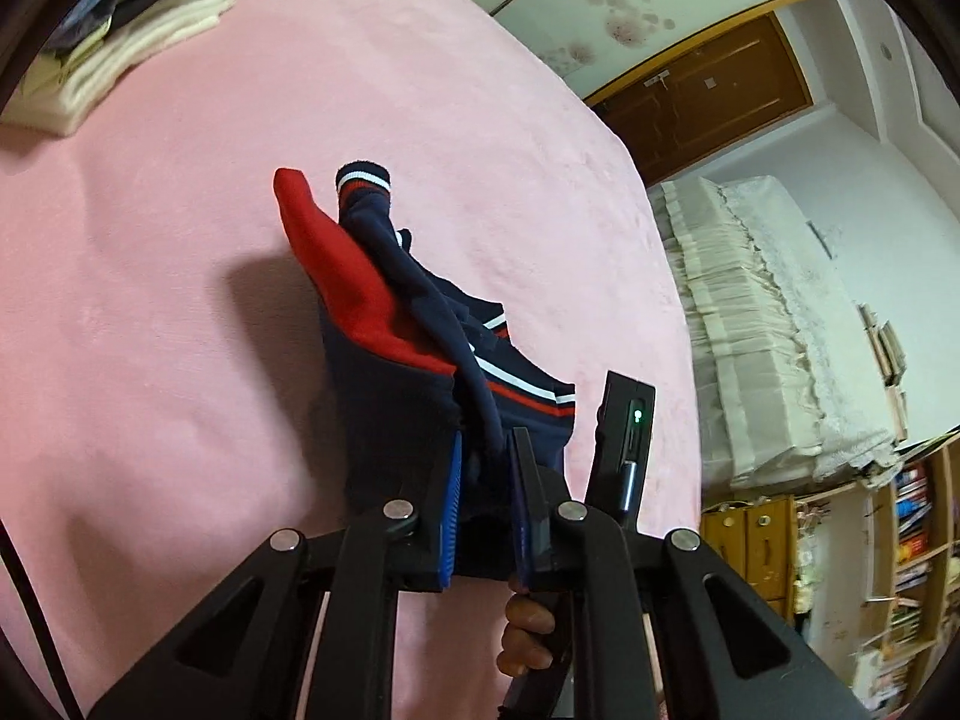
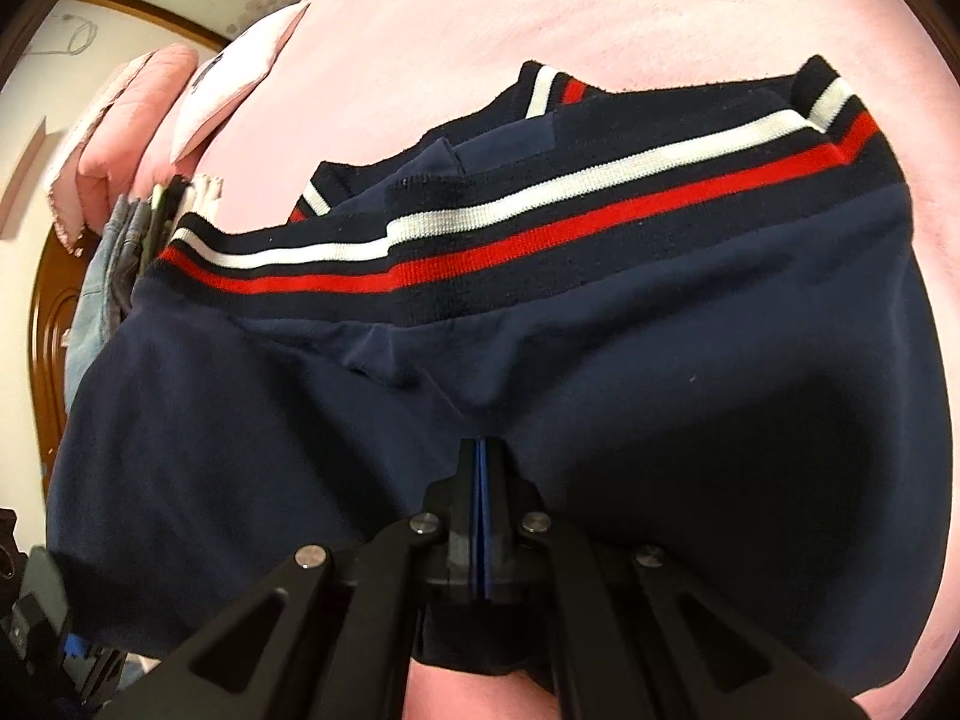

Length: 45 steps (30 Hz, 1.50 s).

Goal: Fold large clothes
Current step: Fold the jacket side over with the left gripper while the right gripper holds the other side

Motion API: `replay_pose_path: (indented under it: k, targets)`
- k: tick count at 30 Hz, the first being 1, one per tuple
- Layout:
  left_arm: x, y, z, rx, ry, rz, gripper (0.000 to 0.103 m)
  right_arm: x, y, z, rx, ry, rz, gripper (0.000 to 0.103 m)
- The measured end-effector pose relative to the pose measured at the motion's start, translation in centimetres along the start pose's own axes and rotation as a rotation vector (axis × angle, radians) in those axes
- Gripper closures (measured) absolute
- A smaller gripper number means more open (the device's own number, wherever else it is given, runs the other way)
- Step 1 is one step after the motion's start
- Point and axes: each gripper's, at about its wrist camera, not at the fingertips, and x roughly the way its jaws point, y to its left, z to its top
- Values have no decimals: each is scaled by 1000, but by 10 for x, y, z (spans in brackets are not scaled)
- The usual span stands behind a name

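A navy garment (image 1: 396,408) with a red panel and white and red striped ribbing hangs bunched over the pink bed. My left gripper (image 1: 486,450) is shut on a thick fold of it, blue pads pressed to the cloth. In the right wrist view the same navy garment (image 2: 540,372) fills the frame, its striped band running across. My right gripper (image 2: 482,450) is shut on its navy cloth near the lower edge. The right gripper's body also shows in the left wrist view (image 1: 624,438), close beside the left one.
The pink bed cover (image 1: 180,300) spreads below. A stack of folded clothes (image 1: 138,30) sits at its far left corner. Pink pillows (image 2: 150,120) lie at the headboard. A white covered sofa (image 1: 768,324), a bookshelf (image 1: 900,540) and a brown door (image 1: 708,102) stand beyond the bed.
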Motion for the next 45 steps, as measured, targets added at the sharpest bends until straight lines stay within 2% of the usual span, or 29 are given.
replay_pose_path:
  k: [3, 6, 9, 11, 14, 15, 19, 22, 25, 26, 28, 29, 30, 35, 37, 38, 39, 41, 45]
  targets:
    - [-2, -6, -9, -5, -11, 25, 91, -3, -4, 5, -15, 49, 29, 103]
    - [4, -18, -14, -3, -30, 44, 91, -14, -11, 9, -27, 76, 23, 103]
    - [10, -29, -19, 17, -35, 65, 91, -41, -36, 19, -3, 67, 108, 103]
    - [10, -28, -23, 28, -14, 62, 91, -56, -52, 27, 8, 54, 119, 103]
    - [25, -40, -35, 60, 26, 66, 92, -79, -72, 40, -11, 27, 74, 103]
    - [31, -43, -40, 69, 42, 59, 95, -86, -79, 44, -21, 20, 63, 103]
    - [69, -67, -69, 125, 163, 39, 95, -108, -101, 55, -8, -11, 66, 103]
    - [91, -73, -90, 149, 231, 75, 95, -117, -112, 62, 1, -19, 66, 100]
    - [85, -69, -97, 131, 202, 143, 95, -114, -102, 69, -38, -6, 75, 98]
    - [79, -64, -96, 121, 182, 173, 91, -114, -97, 69, -64, 2, 73, 98]
    - [66, -57, -97, 84, 133, 241, 77, -110, -85, 68, -119, 21, 66, 98]
    - [60, -52, -95, 64, 120, 262, 62, -108, -78, 66, -136, 26, 61, 98]
    - [52, -43, -92, 35, 99, 285, 52, -106, -70, 65, -160, 32, 62, 98]
    - [15, 3, -78, -75, 28, 402, 49, -95, -43, 60, -202, 43, 84, 98]
    - [0, 26, -75, -161, -19, 434, 40, -89, -34, 57, -213, 55, 87, 98]
    - [-6, 36, -73, -201, -46, 448, 30, -85, -28, 56, -216, 64, 90, 98]
    - [-12, 45, -72, -236, -72, 458, 26, -79, -22, 53, -224, 80, 99, 98]
    - [-22, 67, -68, -311, -121, 468, 25, -70, -11, 46, -237, 101, 98, 98]
    - [-23, 100, -61, -431, -125, 448, 25, -48, 6, 30, -274, 140, 70, 98]
